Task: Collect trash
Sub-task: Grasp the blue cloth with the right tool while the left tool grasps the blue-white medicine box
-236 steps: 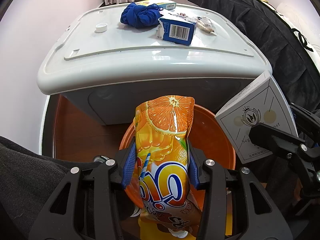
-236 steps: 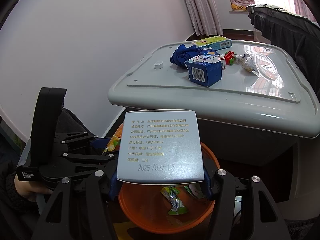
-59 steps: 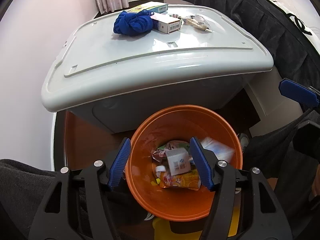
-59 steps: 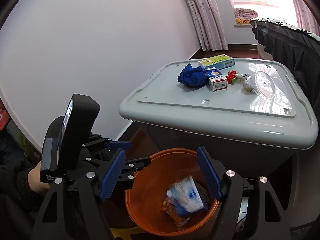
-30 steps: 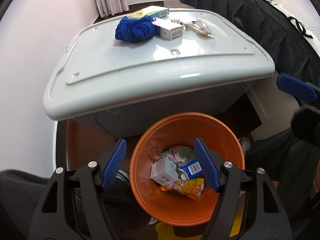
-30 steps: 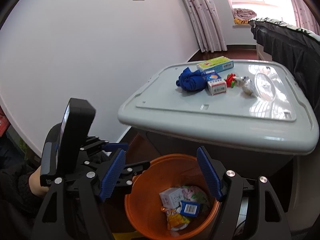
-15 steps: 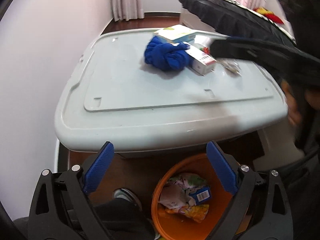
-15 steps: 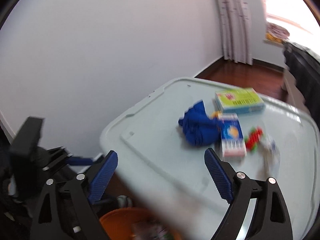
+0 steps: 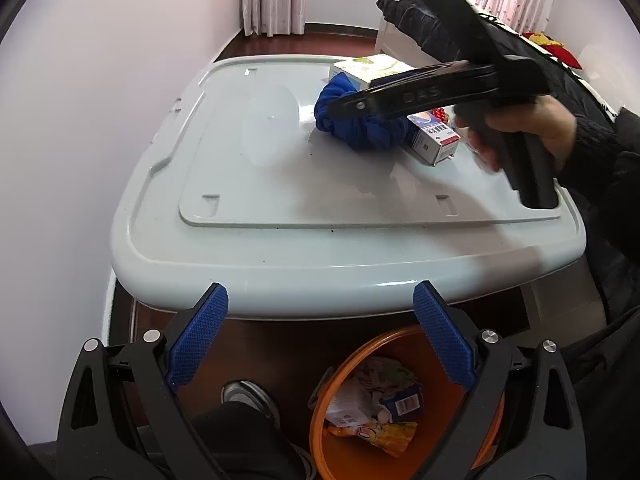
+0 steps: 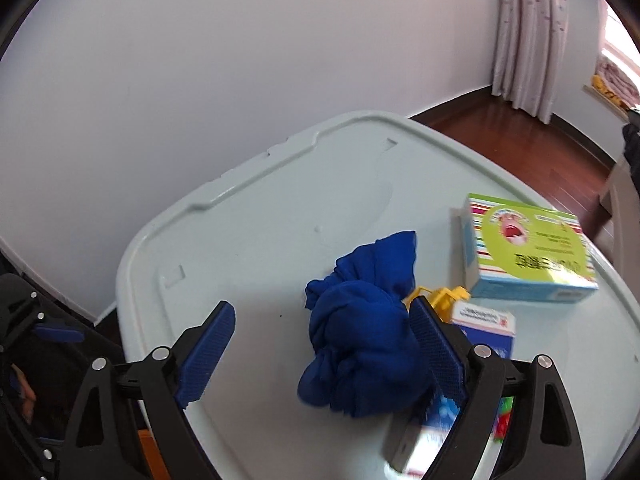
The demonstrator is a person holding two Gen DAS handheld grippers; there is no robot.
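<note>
Right wrist: right gripper (image 10: 326, 354) jaws wide, straddling blue cloth (image 10: 360, 344).

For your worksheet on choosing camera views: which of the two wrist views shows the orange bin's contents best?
The left wrist view: it looks down into the orange bin, showing wrappers and a blue carton. The right wrist view shows only an orange sliver at its lower left edge, no contents.

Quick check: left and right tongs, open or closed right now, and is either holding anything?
Left tongs: open, empty, above the orange bin.
Right tongs: open, empty, around the blue cloth.

Both wrist views downward, sharing the grey lid (image 9: 320, 240).
</note>
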